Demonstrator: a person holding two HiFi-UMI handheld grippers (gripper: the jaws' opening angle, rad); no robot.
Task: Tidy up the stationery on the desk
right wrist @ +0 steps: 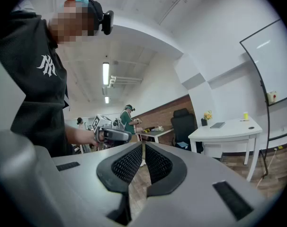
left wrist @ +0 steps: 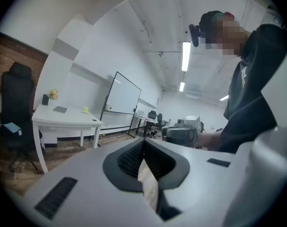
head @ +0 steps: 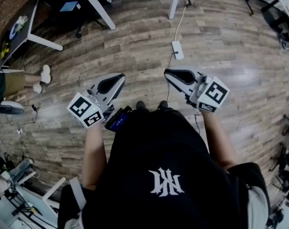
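step: approach, not yet begun | left gripper [head: 119, 79] jaws together, nothing held | right gripper [head: 169, 73] same | stationery: likely the small items [left wrist: 60, 109] on far white desk [left wrist: 72, 122], well apart | tip: walk up close, spread jaws before reaching
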